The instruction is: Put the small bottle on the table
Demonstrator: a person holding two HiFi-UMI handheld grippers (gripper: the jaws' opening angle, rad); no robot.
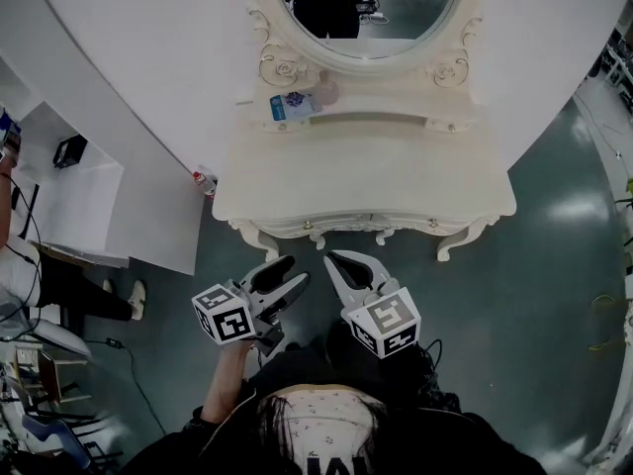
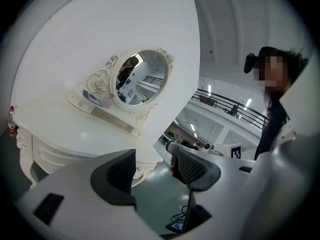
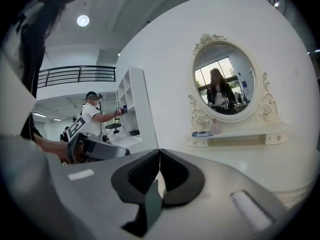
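The right gripper [image 3: 159,153] has its ribbed black pads [image 3: 144,173] together on nothing, plain only in its own view, the left gripper [image 2: 157,166] gapes empty, and beyond them the small bottle [image 1: 295,105] lies on its side at the left end of the carved cream table's [image 1: 366,171] raised back shelf [image 1: 396,119], long axis along it, blue-labelled, pinkish end [image 1: 324,94] toward the shelf's middle.

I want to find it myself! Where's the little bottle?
Find the white dressing table with the oval mirror. On the narrow shelf under the mirror, near its left end, sits the bottle. It is pale pink, right beside a flat blue packet.
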